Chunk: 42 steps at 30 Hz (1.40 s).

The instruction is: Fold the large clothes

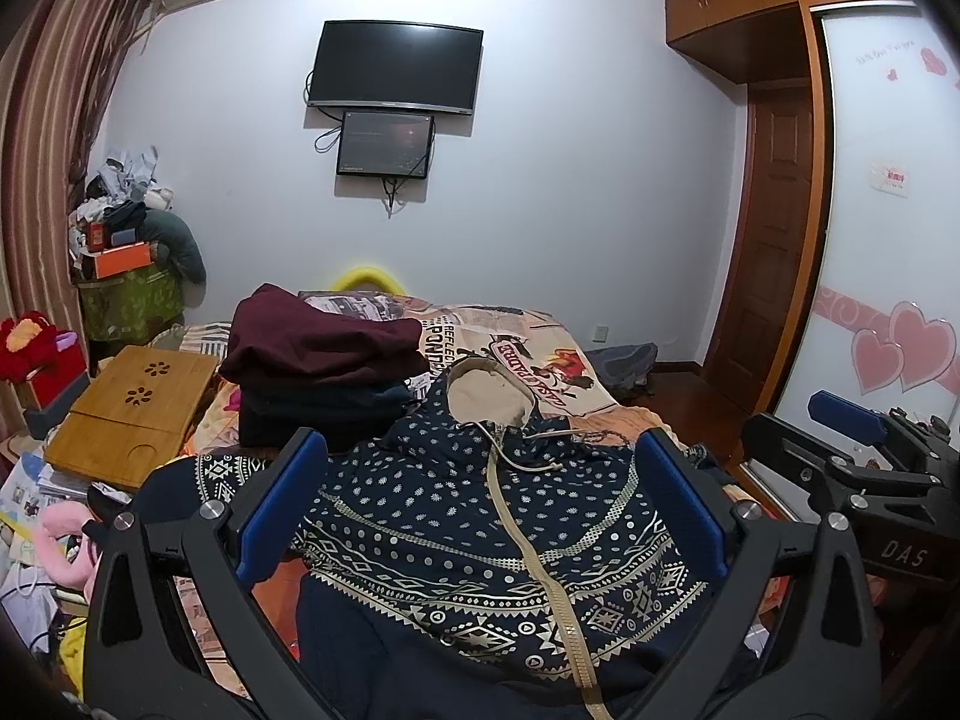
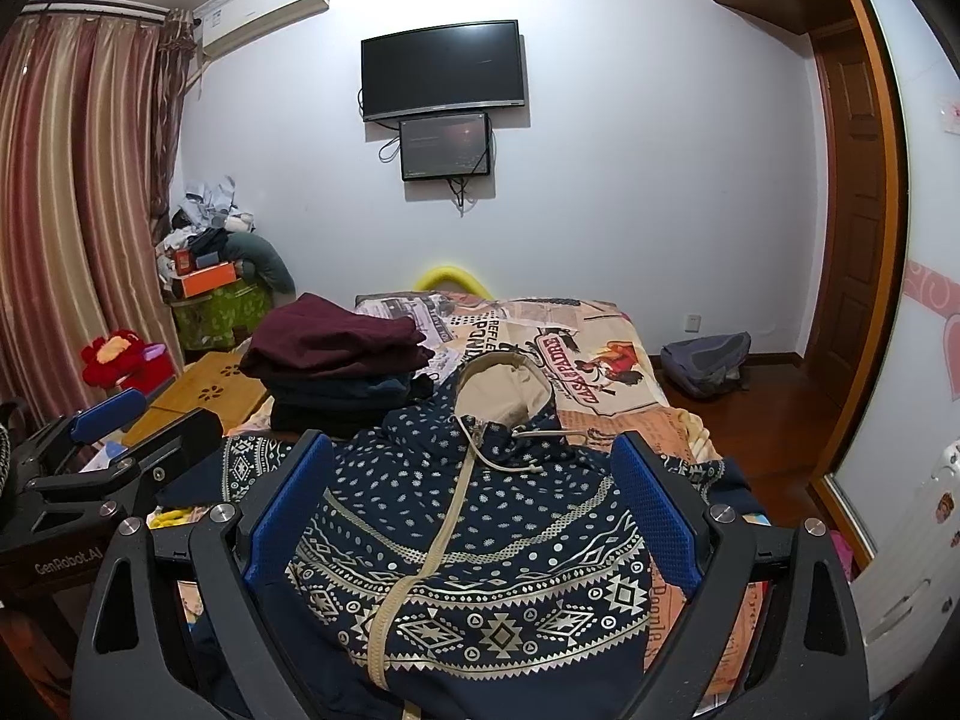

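Patterned zip hoodie, beige-lined hood

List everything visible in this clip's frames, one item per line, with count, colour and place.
Patterned zip hoodie: 1, navy with cream print, spread on the bed, hood away from the cameras.
Folded clothes stack: 1 pile, maroon on top of dark navy, behind the hoodie.
Printed bedspread: 1, peach with newspaper graphics, under the clothes.
Bamboo lap desk: 1, tan, left of the bed.
Wall screens: 2, black, far wall.
Backpack: 1, grey, on the floor to the right.
Left gripper: black with blue pads, open above the hoodie.
Right gripper: same, open above the hoodie.
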Motion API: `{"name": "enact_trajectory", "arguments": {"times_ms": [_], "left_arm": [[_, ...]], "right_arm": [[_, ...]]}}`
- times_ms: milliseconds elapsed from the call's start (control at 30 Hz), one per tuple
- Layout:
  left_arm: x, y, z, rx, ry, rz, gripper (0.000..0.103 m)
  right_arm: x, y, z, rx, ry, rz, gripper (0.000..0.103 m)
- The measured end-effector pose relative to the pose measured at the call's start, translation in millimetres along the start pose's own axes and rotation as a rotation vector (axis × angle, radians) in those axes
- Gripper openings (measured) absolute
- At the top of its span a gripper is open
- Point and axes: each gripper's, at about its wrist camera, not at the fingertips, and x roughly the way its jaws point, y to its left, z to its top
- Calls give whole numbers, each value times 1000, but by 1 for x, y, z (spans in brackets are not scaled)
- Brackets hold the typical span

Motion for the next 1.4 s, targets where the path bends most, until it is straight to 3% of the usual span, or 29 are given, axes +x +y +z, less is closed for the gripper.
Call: {"name": "enact_trajectory", "arguments": {"times_ms": [600,967,1267,1400], "left_arm": [[4,4,-1,-8,3,-2,103],[33,20,7,-12,8,37,103],[68,68,19,-64,4,73,103],[84,113,17,-155,-5,173,103]], "right_arm": [[7,1,4,-16,22,-8,92],[35,-1,17,-45,36,-26,92],[75,-6,24,-45,74,-35,92],[93,-13,20,-32,118,-41,92]]}}
